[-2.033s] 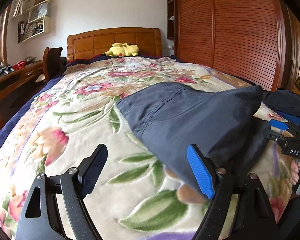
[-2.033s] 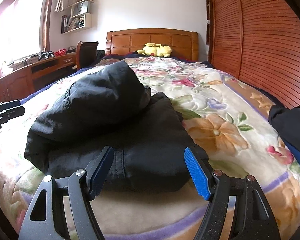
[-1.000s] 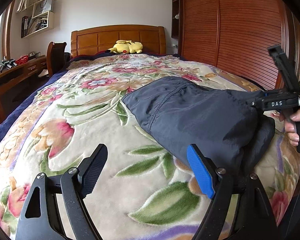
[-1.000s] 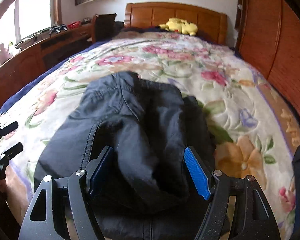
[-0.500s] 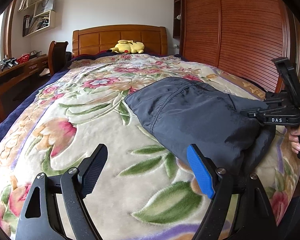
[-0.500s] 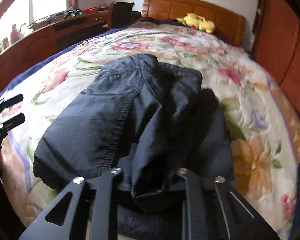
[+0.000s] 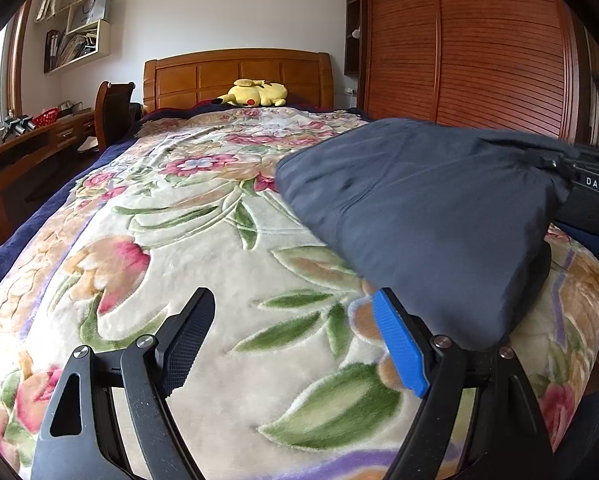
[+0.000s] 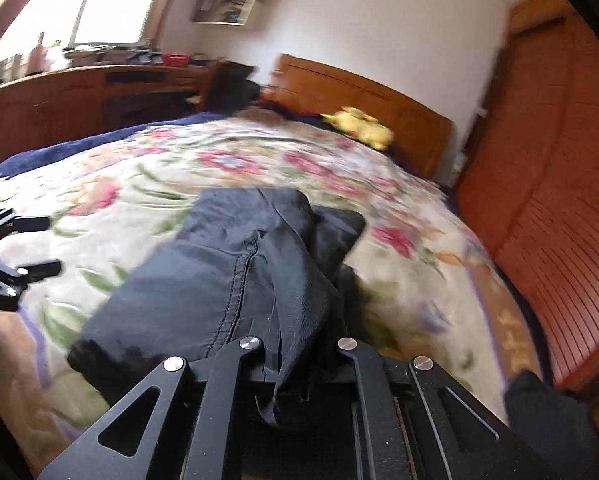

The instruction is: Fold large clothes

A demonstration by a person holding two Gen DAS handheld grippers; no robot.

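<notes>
The right gripper (image 8: 295, 360) is clamped on a fold of the dark garment (image 7: 439, 216) lying on the floral bedspread (image 7: 203, 240); beside the garment, the left gripper (image 7: 287, 340) gapes wide, empty.

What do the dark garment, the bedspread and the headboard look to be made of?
Garment: thin woven cloth, matte, probably cotton or a synthetic blend; stitched seam and soft creases show. Bedspread: thick plush fleece, likely synthetic; fuzzy pile with sculpted floral relief. Headboard: wood with a glossy orange-brown varnish, panelled; grain is too small to confirm.
</notes>
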